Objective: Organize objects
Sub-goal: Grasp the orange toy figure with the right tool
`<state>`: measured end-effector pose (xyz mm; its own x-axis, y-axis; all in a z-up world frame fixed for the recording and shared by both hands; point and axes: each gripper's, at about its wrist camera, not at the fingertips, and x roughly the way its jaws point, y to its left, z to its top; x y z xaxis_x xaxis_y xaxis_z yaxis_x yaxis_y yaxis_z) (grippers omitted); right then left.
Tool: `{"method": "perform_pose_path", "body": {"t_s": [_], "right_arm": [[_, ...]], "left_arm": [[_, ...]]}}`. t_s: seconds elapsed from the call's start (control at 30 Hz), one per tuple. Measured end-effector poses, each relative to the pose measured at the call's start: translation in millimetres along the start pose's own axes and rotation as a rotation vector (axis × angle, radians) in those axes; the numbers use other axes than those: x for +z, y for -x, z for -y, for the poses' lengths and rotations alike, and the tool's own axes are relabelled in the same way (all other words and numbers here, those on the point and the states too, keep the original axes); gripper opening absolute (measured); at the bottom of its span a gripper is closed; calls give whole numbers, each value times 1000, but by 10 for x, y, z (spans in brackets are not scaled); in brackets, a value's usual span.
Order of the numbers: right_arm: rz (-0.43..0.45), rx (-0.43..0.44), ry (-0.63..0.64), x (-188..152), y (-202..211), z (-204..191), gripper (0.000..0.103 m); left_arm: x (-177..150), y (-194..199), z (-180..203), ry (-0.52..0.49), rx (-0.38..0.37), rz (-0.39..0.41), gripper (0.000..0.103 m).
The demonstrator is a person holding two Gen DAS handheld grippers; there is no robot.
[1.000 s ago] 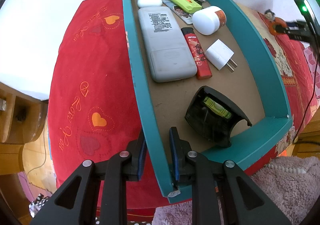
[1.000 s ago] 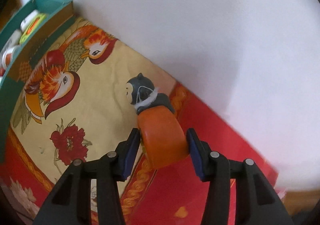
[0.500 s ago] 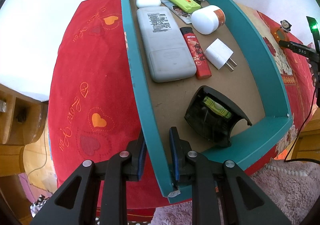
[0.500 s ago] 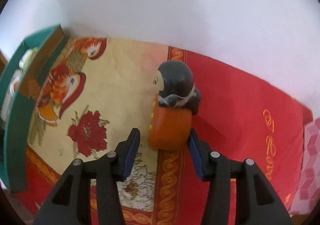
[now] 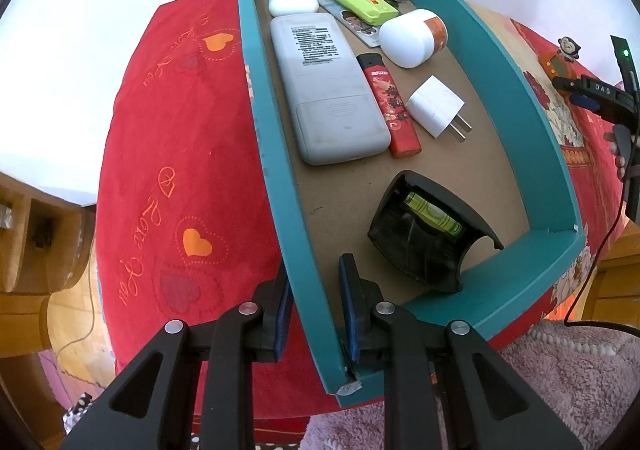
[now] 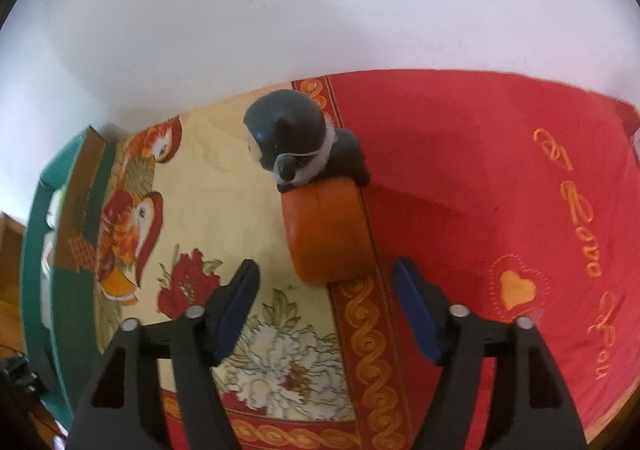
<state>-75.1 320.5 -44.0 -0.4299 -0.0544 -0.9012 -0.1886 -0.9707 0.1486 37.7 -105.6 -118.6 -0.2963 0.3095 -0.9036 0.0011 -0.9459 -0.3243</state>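
Item: small orange drum-shaped toy with a dark grey animal figure on top (image 6: 326, 234), lying on the red-and-cream patterned cloth (image 6: 460, 177), outside the teal cardboard tray (image 5: 280, 169).

We judge it light, rigid and smooth; take it across the orange flanks.

Our right gripper (image 6: 326, 306) is opening, pads clear of it. Our left gripper (image 5: 314, 310) is clamped on the tray wall.
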Motion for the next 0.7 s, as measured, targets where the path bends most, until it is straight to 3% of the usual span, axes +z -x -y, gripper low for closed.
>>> {"method": "perform_pose_path", "body": {"t_s": [0.13, 0.2, 0.33, 0.43, 0.57, 0.63, 0.7], "right_arm": [[-43, -52, 17, 44, 25, -83, 82], [-59, -81, 8, 99, 62, -98, 70], [39, -176, 99, 174, 274, -225, 68], [61, -174, 140, 201, 371, -288, 68], [58, -191, 127, 193, 424, -234, 52], [35, -200, 108, 178, 429, -162, 39], [35, -170, 82, 157, 481, -87, 38]], "left_arm": [[5, -2, 1, 3, -1, 2, 22], [-2, 10, 9, 4, -1, 3, 22], [-17, 19, 8, 8, 0, 5, 22], [-18, 18, 7, 11, 1, 6, 22], [-14, 17, 10, 17, 1, 9, 22], [-27, 13, 2, 21, 1, 11, 22], [-30, 15, -1, 22, 1, 12, 22]]}}
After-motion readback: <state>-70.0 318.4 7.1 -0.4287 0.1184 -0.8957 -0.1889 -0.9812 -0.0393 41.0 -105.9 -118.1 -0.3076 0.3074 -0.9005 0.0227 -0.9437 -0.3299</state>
